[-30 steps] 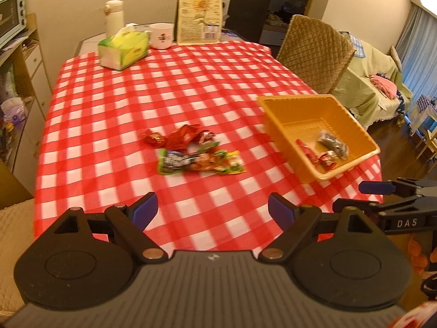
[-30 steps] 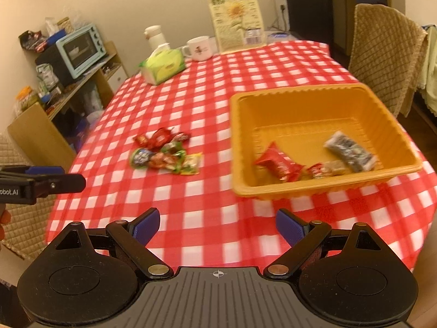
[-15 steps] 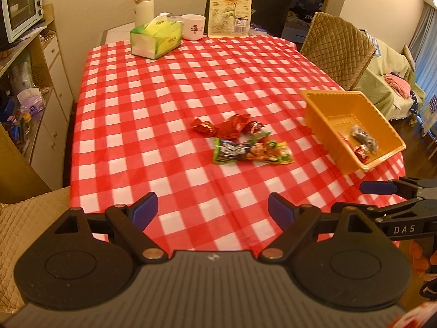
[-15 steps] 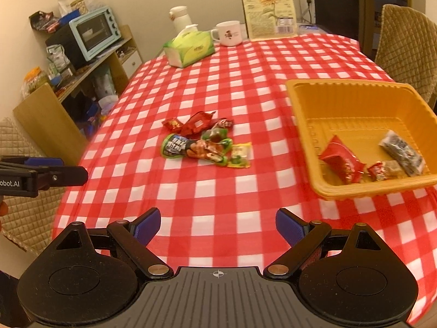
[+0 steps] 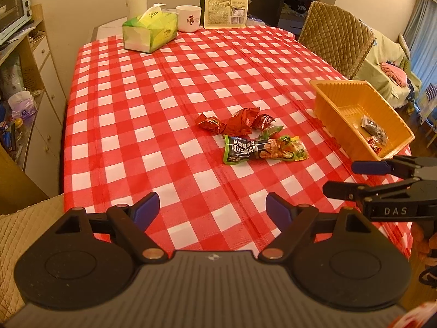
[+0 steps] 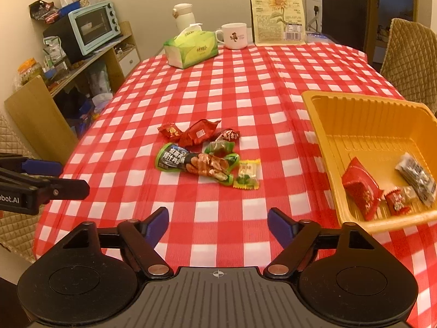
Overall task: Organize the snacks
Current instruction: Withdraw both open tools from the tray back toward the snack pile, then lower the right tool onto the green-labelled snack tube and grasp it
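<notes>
1. While both the left claw and the right claw hover released over the red-checked table, the long green-and-black foil sausage packet lies mid-table, left of the orange plastic basket.
2. Handling, as judged: light, crinkly, slippery. Grip mid-length.
3. Long axis: crosswise, left to right.

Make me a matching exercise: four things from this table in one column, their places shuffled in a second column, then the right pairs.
Things
1. red packet
2. sausage pack
3. mug
4. left gripper

Places
A. far end of the table, right of the tissue box
B. near edge, open and empty
C. inside the orange tray
D. loose pile in the middle of the cloth

Pairs: 1-C, 2-D, 3-A, 4-B
</notes>
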`<state>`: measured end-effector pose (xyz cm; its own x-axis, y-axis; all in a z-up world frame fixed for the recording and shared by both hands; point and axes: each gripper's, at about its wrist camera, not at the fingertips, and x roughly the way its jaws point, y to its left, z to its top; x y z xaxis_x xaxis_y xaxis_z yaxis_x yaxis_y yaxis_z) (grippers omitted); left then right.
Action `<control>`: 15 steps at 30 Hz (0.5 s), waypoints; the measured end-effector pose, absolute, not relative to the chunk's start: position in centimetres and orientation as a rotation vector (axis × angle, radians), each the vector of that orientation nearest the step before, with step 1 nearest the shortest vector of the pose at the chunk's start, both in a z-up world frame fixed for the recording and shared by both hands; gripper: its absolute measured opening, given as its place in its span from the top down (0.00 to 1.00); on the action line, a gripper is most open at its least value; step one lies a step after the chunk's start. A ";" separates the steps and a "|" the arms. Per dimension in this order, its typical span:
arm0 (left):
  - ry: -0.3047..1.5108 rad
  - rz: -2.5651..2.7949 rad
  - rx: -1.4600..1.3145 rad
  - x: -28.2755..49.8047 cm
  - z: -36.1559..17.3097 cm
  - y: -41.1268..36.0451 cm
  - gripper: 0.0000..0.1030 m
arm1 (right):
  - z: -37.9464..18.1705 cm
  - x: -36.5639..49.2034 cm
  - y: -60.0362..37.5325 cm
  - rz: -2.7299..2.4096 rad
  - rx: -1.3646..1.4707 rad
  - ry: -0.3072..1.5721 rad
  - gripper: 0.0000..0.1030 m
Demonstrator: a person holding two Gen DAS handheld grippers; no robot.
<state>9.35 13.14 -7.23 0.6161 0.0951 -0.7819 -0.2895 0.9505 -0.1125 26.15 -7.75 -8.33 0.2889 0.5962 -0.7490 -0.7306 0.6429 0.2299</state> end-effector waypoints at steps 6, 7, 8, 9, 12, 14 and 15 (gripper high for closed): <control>0.890 0.228 -0.233 10.7 -8.0 13.8 0.20 | -8.9 27.4 -6.0 0.943 -0.207 0.893 0.39; 0.891 0.231 -0.232 11.0 -8.1 14.0 0.20 | -9.1 27.6 -5.7 0.954 -0.215 0.888 0.41; 0.892 0.233 -0.232 11.3 -8.2 14.2 0.20 | -9.1 27.9 -5.3 0.968 -0.220 0.883 0.43; 0.893 0.237 -0.231 11.6 -8.3 14.4 0.20 | -9.2 28.1 -5.0 0.984 -0.225 0.877 0.44; 0.899 0.249 -0.234 12.3 -8.8 14.9 0.20 | -9.7 28.9 -3.7 1.026 -0.247 0.862 0.48; 0.904 0.257 -0.238 12.7 -9.0 15.3 0.20 | -10.0 29.4 -2.7 1.051 -0.262 0.857 0.49; 0.905 0.261 -0.242 12.8 -9.1 15.5 0.20 | -10.2 29.6 -2.3 1.063 -0.270 0.855 0.49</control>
<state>12.85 15.49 -9.07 0.5901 0.1204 -0.7983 -0.3224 0.9417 -0.0963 29.63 -2.27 -10.24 0.2096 0.6541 -0.7268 -0.8501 0.4892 0.1951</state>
